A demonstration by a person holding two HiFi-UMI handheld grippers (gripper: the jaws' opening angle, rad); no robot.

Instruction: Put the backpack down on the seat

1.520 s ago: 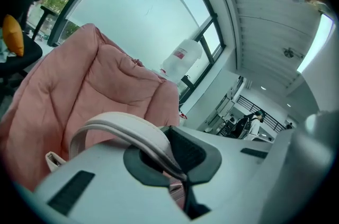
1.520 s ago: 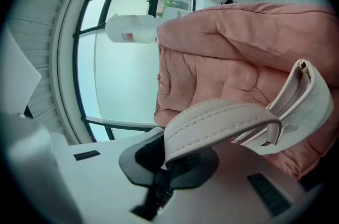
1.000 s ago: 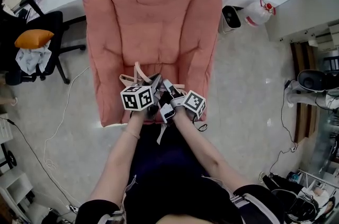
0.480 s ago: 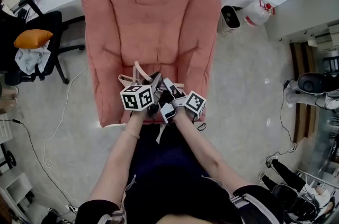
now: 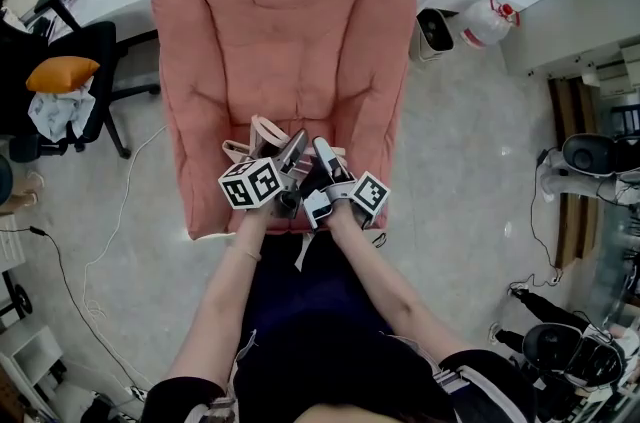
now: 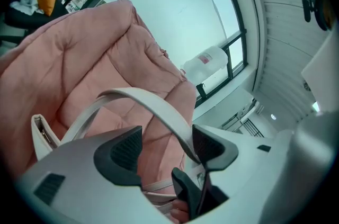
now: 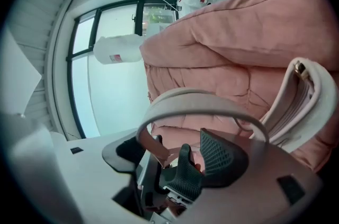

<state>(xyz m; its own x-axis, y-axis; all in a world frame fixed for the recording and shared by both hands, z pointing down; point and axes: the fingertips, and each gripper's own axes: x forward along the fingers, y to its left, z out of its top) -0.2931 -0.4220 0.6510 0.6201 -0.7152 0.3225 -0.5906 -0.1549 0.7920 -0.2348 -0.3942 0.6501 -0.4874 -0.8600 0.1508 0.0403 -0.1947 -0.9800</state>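
We find the backpack lying at the front of the seat, just ahead of both grippers. The jaws of the left gripper and right gripper are opening. A strap arches loosely between each pair, so we judge they should back out toward us.

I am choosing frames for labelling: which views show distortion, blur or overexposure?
Head view: sharp and evenly lit, the pink chair clear, slight bending at the edges. Left gripper view: strong fisheye, dark corners, window washed out, strap slightly soft. Right gripper view: same fisheye and dark corners, window bright, strap fairly sharp.
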